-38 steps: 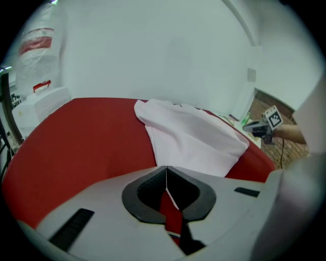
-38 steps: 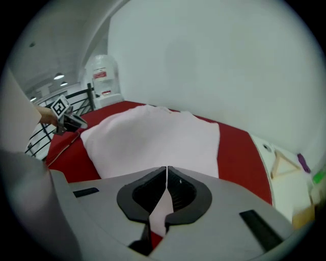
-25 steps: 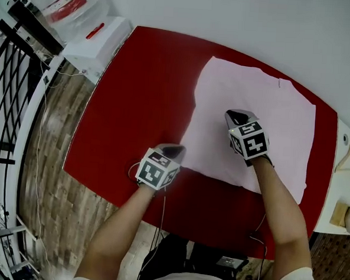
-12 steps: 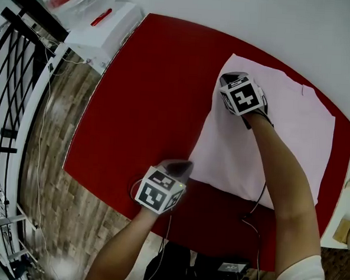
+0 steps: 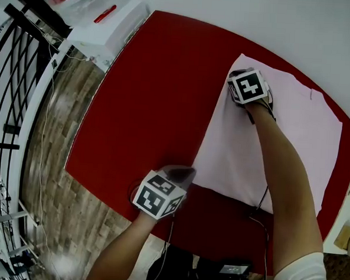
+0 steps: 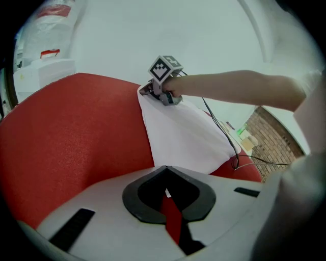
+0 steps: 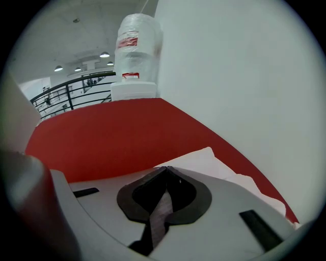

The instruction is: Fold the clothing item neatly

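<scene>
A pale pink garment (image 5: 269,142) lies flat on the right half of the red table (image 5: 148,93). My left gripper (image 5: 186,174) is shut, its tips at the garment's near left corner. In the left gripper view (image 6: 165,168) a sliver of white shows at the tips, and I cannot tell if cloth is pinched. My right gripper (image 5: 234,74) is shut and rests on the garment's far left corner. The right gripper view (image 7: 165,168) shows the garment (image 7: 204,160) beneath and just past the tips. The left gripper view shows the right gripper (image 6: 147,90) at the garment's (image 6: 178,132) far end.
A white box (image 5: 105,28) with a red mark stands off the table's far left corner. A black railing (image 5: 12,97) runs along the left over wooden floor. A cable (image 5: 259,207) trails over the near right table edge. A white wall backs the table.
My right gripper has travelled from the garment's middle to its far left corner, staying shut. The left gripper has stayed at the near left corner. The head camera has shifted.
</scene>
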`<state>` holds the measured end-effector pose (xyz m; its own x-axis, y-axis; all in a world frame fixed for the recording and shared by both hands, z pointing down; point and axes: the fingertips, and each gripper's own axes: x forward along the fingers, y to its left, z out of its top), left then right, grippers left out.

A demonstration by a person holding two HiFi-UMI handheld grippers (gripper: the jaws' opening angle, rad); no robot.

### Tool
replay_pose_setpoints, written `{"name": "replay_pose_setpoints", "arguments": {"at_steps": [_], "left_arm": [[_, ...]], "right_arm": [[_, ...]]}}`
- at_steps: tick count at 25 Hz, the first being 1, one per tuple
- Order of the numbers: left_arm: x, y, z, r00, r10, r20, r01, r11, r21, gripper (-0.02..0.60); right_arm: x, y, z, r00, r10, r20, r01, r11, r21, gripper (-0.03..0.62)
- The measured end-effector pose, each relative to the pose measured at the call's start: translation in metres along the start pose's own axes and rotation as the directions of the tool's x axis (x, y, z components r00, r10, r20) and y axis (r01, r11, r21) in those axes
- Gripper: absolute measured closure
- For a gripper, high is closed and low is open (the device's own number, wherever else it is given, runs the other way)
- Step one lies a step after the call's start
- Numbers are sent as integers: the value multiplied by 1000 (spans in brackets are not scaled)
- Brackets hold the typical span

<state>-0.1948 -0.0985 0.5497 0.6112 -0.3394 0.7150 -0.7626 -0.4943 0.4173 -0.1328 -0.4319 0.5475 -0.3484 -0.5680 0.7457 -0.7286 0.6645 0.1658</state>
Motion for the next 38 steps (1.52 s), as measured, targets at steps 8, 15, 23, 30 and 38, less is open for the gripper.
{"name": "replay_pose_setpoints", "arguments": {"at_steps": [8,15,23,30,38], "left_arm": [[-3,9,-4,1000,0,21,1,1000,-12,577],[-22,19,-5,997,42,70,-42,999,-2,577],[-37,-7,7,989,31,146,-46,993,104,575],[-9,-21,-11,999,47,5,-46,957,287,577],[-1,-7,-22,993,96,-65,-67,936,345,577]], "right_arm": [[-29,7,12,995,-32,97,33,999,-10,579],[-126,50,-15,979,25,201,-48,992,114,579],[-219,58,-146,993,-58,103,38,982,183,579],[-327,35,-291,973,-229,-11,220,923,314,579],[-393,-2,-436,924,-323,-203,382,766,517,580]]}}
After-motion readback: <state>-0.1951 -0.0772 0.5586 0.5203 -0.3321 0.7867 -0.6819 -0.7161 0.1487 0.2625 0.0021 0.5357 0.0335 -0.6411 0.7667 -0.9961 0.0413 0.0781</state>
